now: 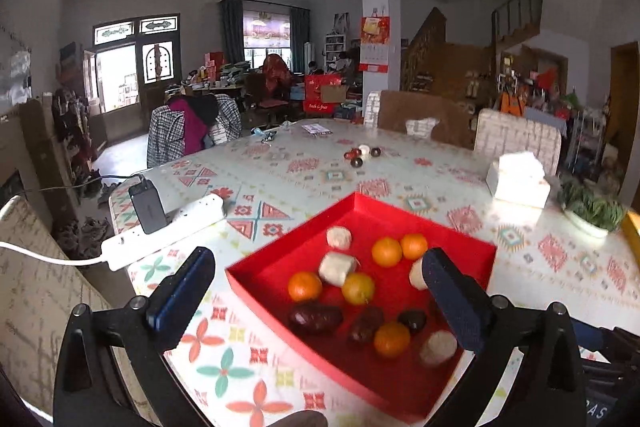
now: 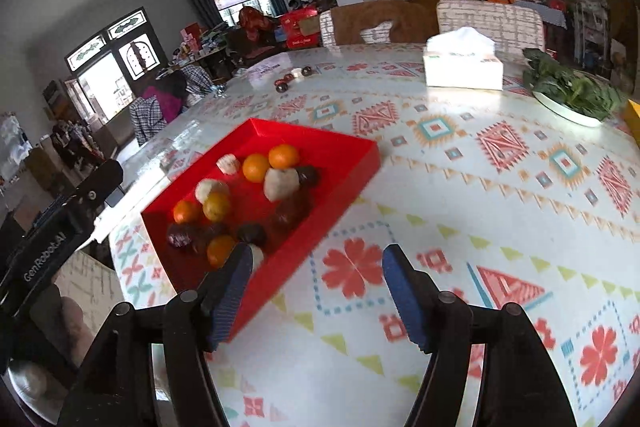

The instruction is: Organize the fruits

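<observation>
Fruits [image 1: 387, 251] (round, glossy) in shallow red tray [image 1: 460, 239], left gripper [image 1: 316, 279] and right gripper [image 2: 316, 267] both spread, empty

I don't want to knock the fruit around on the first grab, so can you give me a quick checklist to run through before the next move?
1. Left tool open and holding nothing: ok.
2. Right tool open and holding nothing: ok.
3. Red tray flat on the table, away from its edge: ok.
4. Fruit to sort in the tray, such as the orange and the dark date: ok.
5. Fruit spaced for a clean grasp: not ok, several touch.
6. Place for sorted fruit in view: cannot tell.
</observation>
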Action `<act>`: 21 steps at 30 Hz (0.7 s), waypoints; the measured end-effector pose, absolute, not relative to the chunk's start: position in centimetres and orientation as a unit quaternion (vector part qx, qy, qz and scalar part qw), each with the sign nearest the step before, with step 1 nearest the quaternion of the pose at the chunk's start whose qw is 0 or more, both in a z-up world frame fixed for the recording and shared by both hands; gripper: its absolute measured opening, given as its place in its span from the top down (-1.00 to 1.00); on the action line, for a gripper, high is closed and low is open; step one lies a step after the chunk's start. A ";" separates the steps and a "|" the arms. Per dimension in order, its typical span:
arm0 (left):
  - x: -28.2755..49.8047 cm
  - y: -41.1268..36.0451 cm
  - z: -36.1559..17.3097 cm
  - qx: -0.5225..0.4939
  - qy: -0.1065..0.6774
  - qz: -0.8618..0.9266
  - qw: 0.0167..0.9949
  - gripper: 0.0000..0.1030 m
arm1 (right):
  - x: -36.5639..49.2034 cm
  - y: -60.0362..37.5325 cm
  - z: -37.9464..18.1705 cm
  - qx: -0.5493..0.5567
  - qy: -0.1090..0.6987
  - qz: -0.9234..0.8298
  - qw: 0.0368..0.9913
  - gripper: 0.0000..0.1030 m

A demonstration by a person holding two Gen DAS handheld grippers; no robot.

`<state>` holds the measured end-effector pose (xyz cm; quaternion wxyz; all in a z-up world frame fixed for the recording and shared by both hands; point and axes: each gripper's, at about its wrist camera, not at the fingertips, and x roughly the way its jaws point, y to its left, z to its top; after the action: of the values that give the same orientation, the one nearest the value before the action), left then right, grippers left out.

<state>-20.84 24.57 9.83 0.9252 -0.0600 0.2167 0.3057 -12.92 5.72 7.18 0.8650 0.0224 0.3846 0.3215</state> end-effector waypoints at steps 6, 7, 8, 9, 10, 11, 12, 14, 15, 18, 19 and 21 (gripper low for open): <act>-20.5 22.5 8.2 -0.051 0.260 0.281 0.922 -1.00 | -14.3 4.9 6.1 0.007 0.389 0.303 0.870 -0.46; -20.5 22.2 7.9 -0.052 0.265 0.275 0.922 -1.00 | -14.5 4.8 6.0 0.006 0.388 0.301 0.871 -0.46; -20.5 22.0 7.7 -0.053 0.270 0.272 0.922 -1.00 | -14.6 4.8 6.0 0.004 0.388 0.299 0.872 -0.46; -20.5 21.9 7.5 -0.051 0.275 0.271 0.921 -1.00 | -14.8 4.8 6.0 0.002 0.387 0.296 0.873 -0.46; -20.5 21.8 7.4 -0.050 0.279 0.270 0.920 -1.00 | -14.9 4.8 6.0 -0.001 0.387 0.294 0.874 -0.47; -20.6 21.8 7.3 -0.050 0.283 0.268 0.920 -1.00 | -15.1 4.9 6.0 -0.005 0.386 0.290 0.876 -0.47; -20.6 21.9 7.1 -0.050 0.288 0.267 0.918 -1.00 | -15.1 5.0 5.9 -0.009 0.386 0.287 0.877 -0.47; -20.5 22.0 7.0 -0.053 0.293 0.264 0.917 -1.00 | -15.3 5.4 5.8 -0.018 0.385 0.285 0.878 -0.47; -20.6 22.2 6.9 -0.055 0.294 0.265 0.917 -1.00 | -15.5 5.6 5.7 -0.020 0.386 0.287 0.877 -0.47; -20.8 22.5 6.7 -0.057 0.294 0.266 0.916 -1.00 | -15.7 6.3 5.5 -0.026 0.389 0.291 0.874 -0.47; -20.8 22.7 6.7 -0.057 0.295 0.266 0.916 -1.00 | -15.8 6.5 5.5 -0.029 0.388 0.291 0.874 -0.47; -20.8 23.1 6.6 -0.061 0.296 0.264 0.916 -1.00 | -15.8 6.8 5.6 -0.032 0.388 0.291 0.874 -0.47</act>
<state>-20.81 23.06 6.64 0.9159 -0.0606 0.2962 0.2641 -15.82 6.85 5.61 0.8742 -0.0325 0.3875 0.2909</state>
